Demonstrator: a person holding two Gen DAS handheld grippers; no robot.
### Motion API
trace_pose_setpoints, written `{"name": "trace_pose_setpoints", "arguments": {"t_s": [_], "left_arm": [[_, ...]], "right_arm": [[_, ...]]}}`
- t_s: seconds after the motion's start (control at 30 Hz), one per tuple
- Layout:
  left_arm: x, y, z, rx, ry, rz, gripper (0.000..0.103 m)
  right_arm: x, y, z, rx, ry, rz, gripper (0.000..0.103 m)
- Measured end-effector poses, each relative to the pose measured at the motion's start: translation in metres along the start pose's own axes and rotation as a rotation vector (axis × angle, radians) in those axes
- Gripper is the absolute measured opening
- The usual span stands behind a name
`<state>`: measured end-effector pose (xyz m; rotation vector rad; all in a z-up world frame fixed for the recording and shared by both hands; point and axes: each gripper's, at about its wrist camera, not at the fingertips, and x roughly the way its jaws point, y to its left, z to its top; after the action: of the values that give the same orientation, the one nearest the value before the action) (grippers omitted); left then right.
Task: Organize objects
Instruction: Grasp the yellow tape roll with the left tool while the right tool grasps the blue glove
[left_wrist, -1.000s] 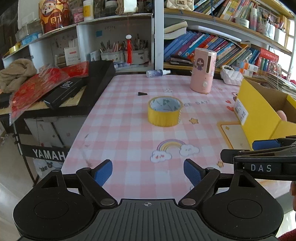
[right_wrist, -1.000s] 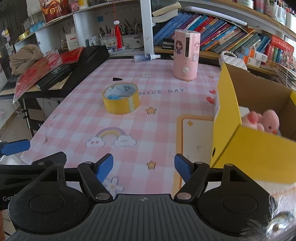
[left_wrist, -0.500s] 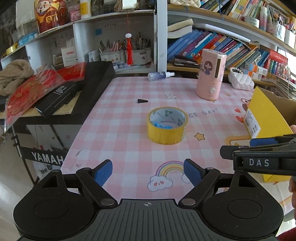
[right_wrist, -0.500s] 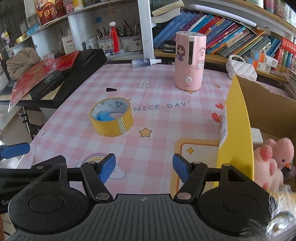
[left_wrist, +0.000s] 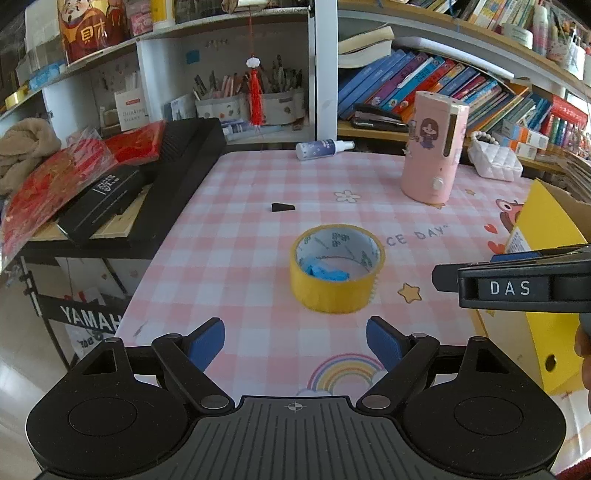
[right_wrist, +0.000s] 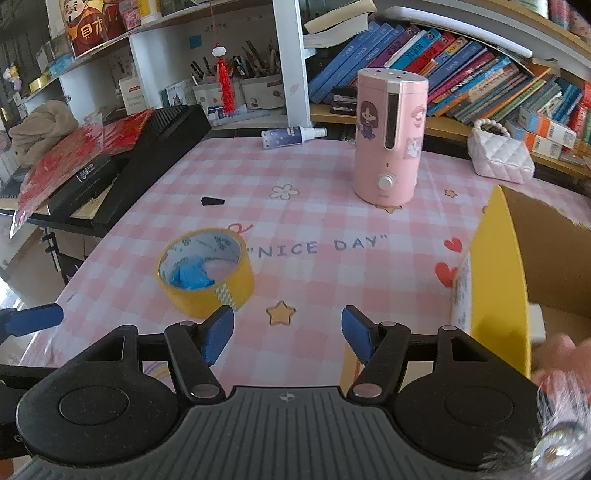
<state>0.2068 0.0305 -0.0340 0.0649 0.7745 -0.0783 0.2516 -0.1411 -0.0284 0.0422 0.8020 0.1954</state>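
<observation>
A roll of yellow tape (left_wrist: 338, 273) with a crumpled blue scrap inside lies flat on the pink checked table (left_wrist: 240, 258). My left gripper (left_wrist: 295, 339) hangs just short of it, open and holding nothing. In the right wrist view the tape (right_wrist: 207, 273) sits ahead and to the left of my right gripper (right_wrist: 288, 332). That gripper's jaws are closing with nothing between them. An open yellow cardboard box (right_wrist: 498, 280) stands at the right. The box (left_wrist: 543, 229) also shows behind the right gripper's black body in the left wrist view.
A pink humidifier (left_wrist: 432, 147) stands at the back right, with a spray bottle (left_wrist: 321, 149) lying at the far edge. A small black piece (left_wrist: 282, 207) lies beyond the tape. A black keyboard (left_wrist: 177, 177) piled with red packets borders the table's left. Bookshelves line the back.
Both grippers have moved forward over the table, so the tape and humidifier look nearer. The yellow box has slid to the right of both views. The right jaws have narrowed slightly.
</observation>
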Motion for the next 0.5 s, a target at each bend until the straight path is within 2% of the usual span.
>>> {"name": "trace_pose_setpoints", "arguments": {"t_s": [0.3,0.4,0.5], "left_arm": [[0.043,-0.012,0.015,0.047,0.043,-0.023,0.086],[0.06,-0.019,0.022,0.077,0.048,-0.028,0.094],[0.074,-0.025,0.028,0.092,0.038,-0.036,0.096]], "right_arm": [[0.023,-0.009,0.02,0.01,-0.016,-0.009,0.064],[0.025,-0.016,0.025,0.031,-0.036,-0.03,0.064],[0.026,-0.022,0.029,0.043,-0.055,-0.047,0.064]]}}
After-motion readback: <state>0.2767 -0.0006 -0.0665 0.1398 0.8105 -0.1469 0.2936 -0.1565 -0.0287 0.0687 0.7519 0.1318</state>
